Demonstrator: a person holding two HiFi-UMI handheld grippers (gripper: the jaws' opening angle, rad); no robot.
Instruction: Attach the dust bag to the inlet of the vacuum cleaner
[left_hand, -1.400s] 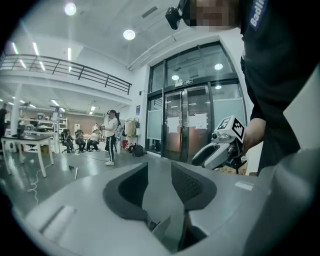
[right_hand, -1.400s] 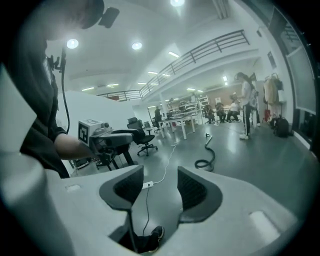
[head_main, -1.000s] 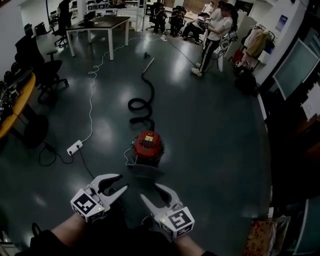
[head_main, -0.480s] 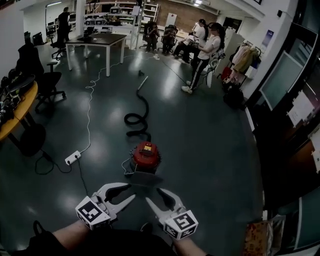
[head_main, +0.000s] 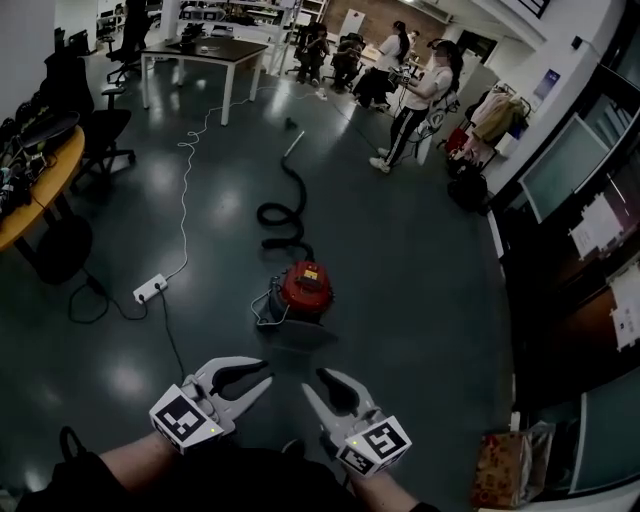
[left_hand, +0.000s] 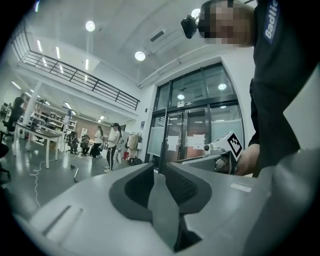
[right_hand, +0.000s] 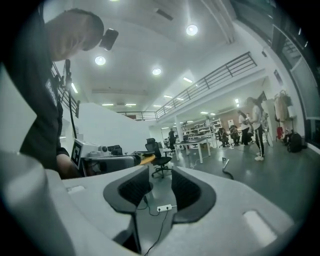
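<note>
I hold a two-jaw gripper in each hand, low at the near edge of the head view, both pointing out across a dark, shiny floor. My left gripper (head_main: 266, 371) has just been closing its jaws; a narrow gap remains between them, with nothing in it. My right gripper (head_main: 312, 380) has also just been closing, its jaws stand wider apart, and it too is empty. The red vacuum cleaner (head_main: 303, 290) sits on the floor ahead of both grippers, apart from them. Its black hose (head_main: 285, 205) coils away behind it toward a group of people (head_main: 415, 75) at the far end of the room. A white power strip (head_main: 150, 290) lies on the floor to the vacuum's left, its cable running off toward a table (head_main: 205, 50).
</note>
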